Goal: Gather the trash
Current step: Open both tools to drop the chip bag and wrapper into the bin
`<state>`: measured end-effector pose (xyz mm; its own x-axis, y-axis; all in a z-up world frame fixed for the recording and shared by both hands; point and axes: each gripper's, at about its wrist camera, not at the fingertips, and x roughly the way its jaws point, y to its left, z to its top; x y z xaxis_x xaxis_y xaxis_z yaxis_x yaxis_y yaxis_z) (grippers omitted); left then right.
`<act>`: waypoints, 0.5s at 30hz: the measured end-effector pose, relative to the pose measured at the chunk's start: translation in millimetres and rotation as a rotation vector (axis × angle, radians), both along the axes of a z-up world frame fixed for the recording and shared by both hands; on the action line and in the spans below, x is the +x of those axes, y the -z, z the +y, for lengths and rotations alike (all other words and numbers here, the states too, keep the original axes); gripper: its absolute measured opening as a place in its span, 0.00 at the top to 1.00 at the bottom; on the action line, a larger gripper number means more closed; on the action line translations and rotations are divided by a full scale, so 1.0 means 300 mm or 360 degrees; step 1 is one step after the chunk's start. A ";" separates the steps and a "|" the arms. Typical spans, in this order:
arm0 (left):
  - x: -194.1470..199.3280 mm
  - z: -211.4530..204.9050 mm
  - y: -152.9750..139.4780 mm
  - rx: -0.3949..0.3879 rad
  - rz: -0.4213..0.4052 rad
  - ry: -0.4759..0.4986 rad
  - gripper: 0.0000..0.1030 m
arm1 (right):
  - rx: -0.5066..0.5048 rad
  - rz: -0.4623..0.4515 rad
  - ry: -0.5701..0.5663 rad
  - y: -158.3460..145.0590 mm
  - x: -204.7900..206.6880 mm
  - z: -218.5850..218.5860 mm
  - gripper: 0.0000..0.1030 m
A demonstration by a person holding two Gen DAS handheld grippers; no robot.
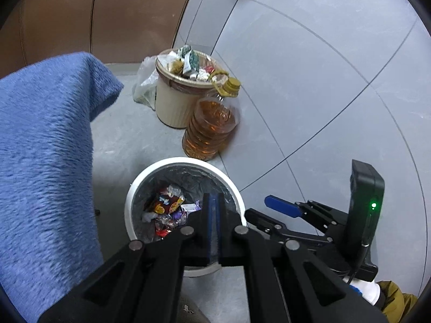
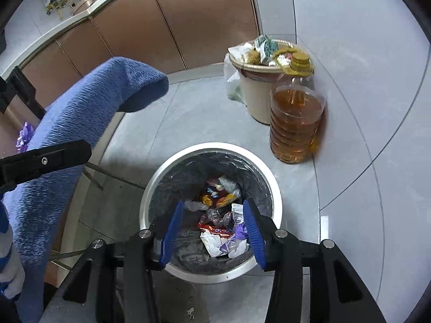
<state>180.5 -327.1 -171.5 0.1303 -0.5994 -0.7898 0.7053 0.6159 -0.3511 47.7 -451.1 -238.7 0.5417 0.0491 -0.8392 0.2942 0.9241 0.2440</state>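
Note:
A white round trash bin (image 1: 150, 173) with a dark liner stands on the floor and holds several candy wrappers (image 1: 169, 208). My left gripper (image 1: 214, 202) is shut with nothing between its pads, above the bin's right rim. My right gripper (image 2: 212, 215) is open and empty, directly above the same bin (image 2: 161, 172), with crumpled wrappers (image 2: 223, 226) showing between its fingers. The right gripper also shows in the left wrist view (image 1: 282, 207), to the right of the bin.
A blue fuzzy cloth (image 1: 45, 145) drapes on the left (image 2: 80, 113). A beige bin (image 1: 172, 102) overfull with trash and a large bottle of amber liquid (image 1: 212, 129) stand beyond, also in the right wrist view (image 2: 295, 123). Brown cabinets (image 2: 161, 21) line the back.

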 end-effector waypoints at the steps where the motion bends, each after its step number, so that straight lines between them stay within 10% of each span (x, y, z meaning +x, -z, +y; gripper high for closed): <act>1: -0.007 0.013 -0.017 -0.0008 -0.0018 -0.0008 0.97 | -0.0007 -0.0015 0.0000 -0.018 -0.012 0.007 0.57; 15: -0.161 0.381 -0.276 -0.0116 -0.0293 -0.0194 0.92 | -0.0145 -0.0308 -0.0107 -0.360 -0.114 0.183 0.41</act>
